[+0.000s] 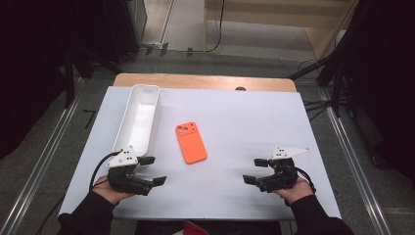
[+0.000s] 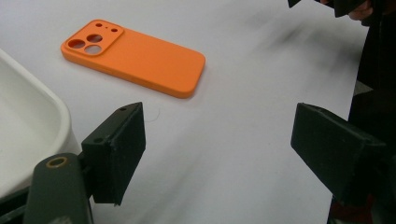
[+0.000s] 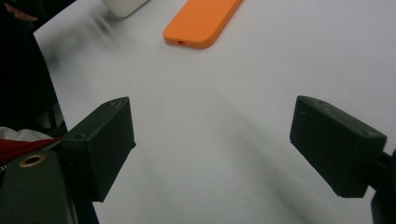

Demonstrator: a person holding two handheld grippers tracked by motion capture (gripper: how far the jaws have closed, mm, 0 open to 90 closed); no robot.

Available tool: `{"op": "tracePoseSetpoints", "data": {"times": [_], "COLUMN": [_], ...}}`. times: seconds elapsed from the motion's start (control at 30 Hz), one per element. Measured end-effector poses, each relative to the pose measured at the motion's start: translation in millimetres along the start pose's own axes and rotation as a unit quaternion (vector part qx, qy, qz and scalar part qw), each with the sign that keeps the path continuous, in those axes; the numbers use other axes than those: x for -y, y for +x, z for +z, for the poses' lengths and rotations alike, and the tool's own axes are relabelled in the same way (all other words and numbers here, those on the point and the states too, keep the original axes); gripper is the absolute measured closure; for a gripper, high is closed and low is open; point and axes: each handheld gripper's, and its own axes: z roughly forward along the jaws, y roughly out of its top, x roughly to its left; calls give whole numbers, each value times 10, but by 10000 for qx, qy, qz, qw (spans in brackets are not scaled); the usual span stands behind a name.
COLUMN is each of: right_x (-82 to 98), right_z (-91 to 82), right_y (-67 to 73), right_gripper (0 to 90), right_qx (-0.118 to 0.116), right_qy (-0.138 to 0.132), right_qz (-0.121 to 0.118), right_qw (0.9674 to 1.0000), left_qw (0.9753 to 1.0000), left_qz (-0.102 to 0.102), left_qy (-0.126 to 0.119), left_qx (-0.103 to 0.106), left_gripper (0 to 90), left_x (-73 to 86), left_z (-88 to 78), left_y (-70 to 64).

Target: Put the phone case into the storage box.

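Orange silicone phone case lies flat mid-desk beside long white plastic tray. Left tool and right tool both wide, empty. Risk: jaws skid off thin flat edge, shoving case.

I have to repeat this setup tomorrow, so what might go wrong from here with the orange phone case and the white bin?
The orange phone case lies flat on the smooth table, so open jaws may push it instead of gripping. The white bin is narrow; a skewed case could catch its rim. The left gripper is close to the bin and might nudge it.
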Motion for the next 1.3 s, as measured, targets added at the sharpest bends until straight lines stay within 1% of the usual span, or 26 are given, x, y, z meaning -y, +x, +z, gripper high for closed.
{"op": "tracePoseSetpoints", "data": {"times": [0.13, 0.3, 0.53, 0.63, 0.67, 0.73, 0.93, 1.03, 1.3], "right_x": [-3, -8, -6, -7, -8, -8, -10, -9, -10], "right_z": [0, 5, -1, -3, -2, 2, 3, -2, -8], "right_y": [-5, -11, -24, -54, -61, -63, -79, -83, -89], "right_gripper": [129, 129, 128, 128, 128, 128, 127, 127, 127], "right_qx": [-4, -25, -35, -113, -141, -148, -120, -120, -79], "right_qy": [-2, -4, -29, -119, -120, -99, -66, -27, -19], "right_qz": [16, 33, 32, 63, 99, 90, 129, 148, 137], "right_qw": [10000, 10000, 10000, 9998, 9998, 9998, 9998, 9998, 9999], "left_qw": [10000, 10000, 10000, 10000, 10000, 10000, 10000, 10000, 10000], "left_qz": [2, 31, 11, 8, 16, 7, -30, -9, -49], "left_qy": [-9, 43, 14, 25, 21, 12, -1, -9, -17], "left_qx": [2, -1, 12, 6, 12, 19, 8, 16, 25], "left_gripper": [179, 179, 179, 179, 179, 179, 179, 179, 179], "left_x": [2, 8, 6, 6, 6, 7, 8, 7, 8], "left_z": [-6, -4, -13, -9, -9, -10, -17, -13, -16], "left_y": [1, -5, -4, -5, -5, -2, 10, 7, 17]}}
